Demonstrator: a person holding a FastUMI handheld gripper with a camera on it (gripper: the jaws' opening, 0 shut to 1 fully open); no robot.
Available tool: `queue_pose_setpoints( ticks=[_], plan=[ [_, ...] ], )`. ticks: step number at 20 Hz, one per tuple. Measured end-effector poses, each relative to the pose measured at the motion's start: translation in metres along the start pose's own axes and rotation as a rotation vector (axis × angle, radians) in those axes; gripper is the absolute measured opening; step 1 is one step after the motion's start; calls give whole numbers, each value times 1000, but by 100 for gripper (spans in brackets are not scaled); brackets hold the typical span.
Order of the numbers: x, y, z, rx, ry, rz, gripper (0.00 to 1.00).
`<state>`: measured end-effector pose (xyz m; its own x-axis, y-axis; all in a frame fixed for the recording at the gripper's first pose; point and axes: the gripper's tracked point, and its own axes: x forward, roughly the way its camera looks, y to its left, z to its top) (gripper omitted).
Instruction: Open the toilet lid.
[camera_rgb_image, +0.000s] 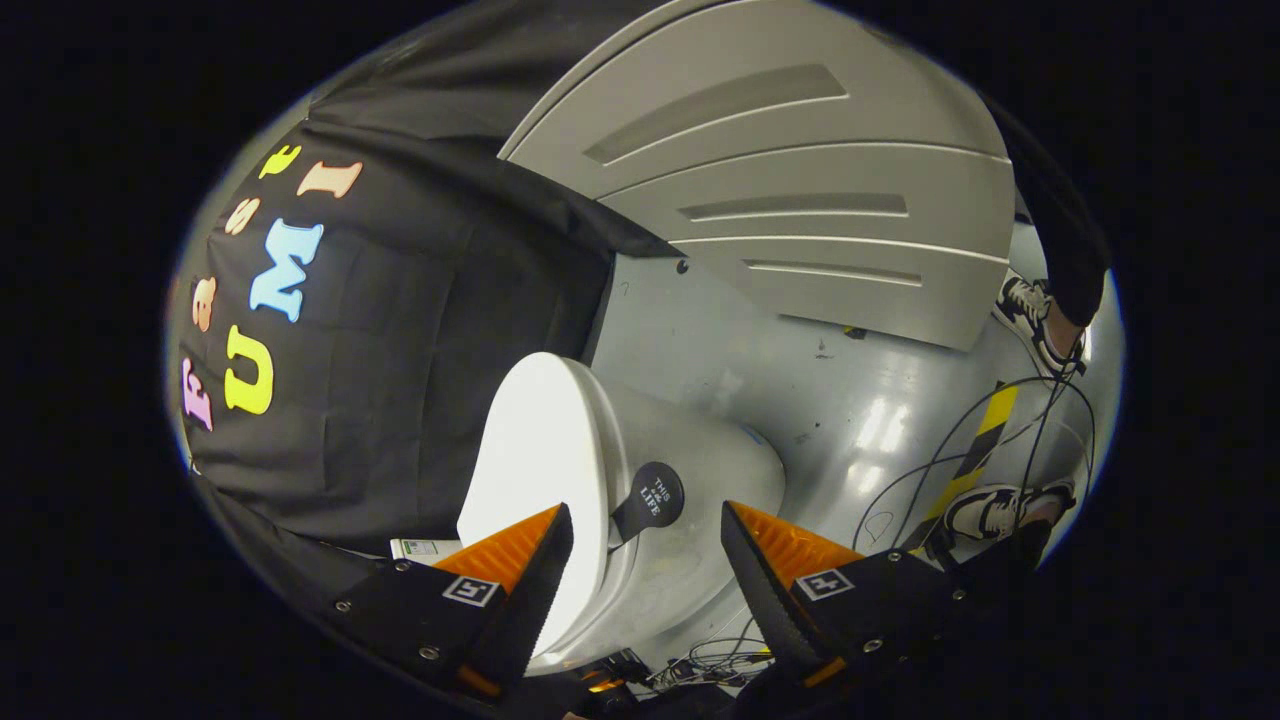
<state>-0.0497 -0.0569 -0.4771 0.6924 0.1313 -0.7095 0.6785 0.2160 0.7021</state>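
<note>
Staged test booth, not a real bathroom: a white toilet (600, 480) stands on a glossy grey floor (850, 400) against black cloth wall (400, 400). Loose cables (960, 450) run over yellow-black hazard tape (975, 450) on the floor. A person's sneakers (1000, 508) stand nearby, beside a grey ribbed panel (800, 200).

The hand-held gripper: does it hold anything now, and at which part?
Nothing is held. The hand-held gripper is open; the toilet lid edge lies between its fingers, neither pressing on it.
</note>
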Motion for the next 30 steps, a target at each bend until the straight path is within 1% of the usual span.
queue_pose_setpoints(
  ticks=[3, 4, 7, 10, 13, 15, 18, 21, 25, 28, 30],
  plan=[
    [13, 1, 3, 28, 0, 41, 89],
    [18, 0, 3, 30, 0, 57, 86],
    [31, -7, -3, 17, 19, 85, 82],
    [35, -1, 0, 39, 7, 145, 71],
    [40, 2, 0, 46, 6, 179, 68],
    [42, 5, -1, 58, 10, 202, 61],
    [44, 2, -1, 79, 13, 214, 50],
    [47, 3, -3, 109, 24, 235, 48],
    [52, -1, -5, 146, 34, 241, 39],
    [51, -3, -3, 163, 28, 235, 17],
    [52, -4, -4, 144, 20, 231, 11]
  ],
)
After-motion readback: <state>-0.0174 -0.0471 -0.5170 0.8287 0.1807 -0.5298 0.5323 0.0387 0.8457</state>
